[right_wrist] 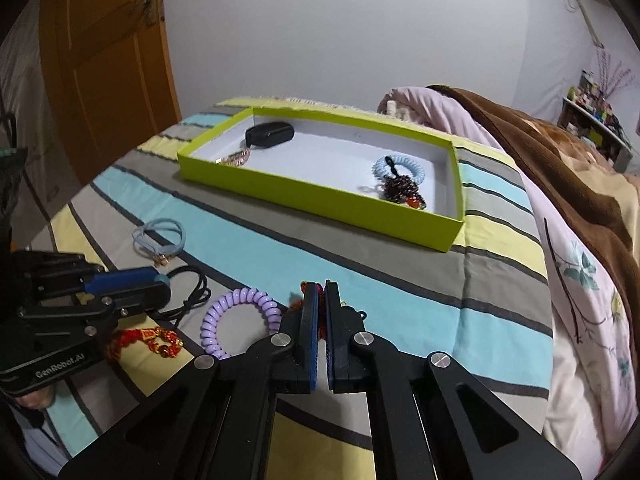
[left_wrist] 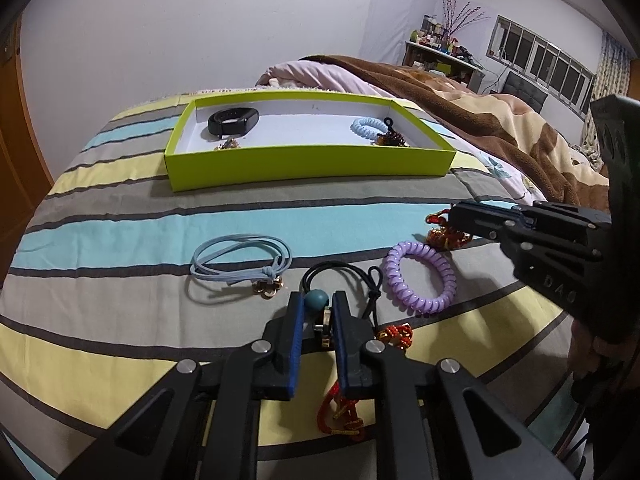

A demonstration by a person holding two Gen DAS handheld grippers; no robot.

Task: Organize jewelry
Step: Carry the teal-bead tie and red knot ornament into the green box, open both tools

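Both grippers pinch jewelry on the striped bedspread, short of the green box.

The left gripper (left_wrist: pixel 317 307) has its blue pads pressed on a teal bead (left_wrist: pixel 316 301) that sits on a black cord (left_wrist: pixel 340 274) looping away just ahead of the fingertips; a red beaded bracelet (left_wrist: pixel 394 336) lies just to its right, under the right finger's edge. The right gripper (right_wrist: pixel 320 294) has its jaws nearly together on a dark red beaded piece (right_wrist: pixel 320 312) (only a sliver shows between the pads). A purple coil band (right_wrist: pixel 236 320) lies just left of it, touching neither finger. The green box (left_wrist: pixel 312 166) sits well ahead of both grippers, holding a black wristband (left_wrist: pixel 232 122) and a pale blue coil band (left_wrist: pixel 370 126).
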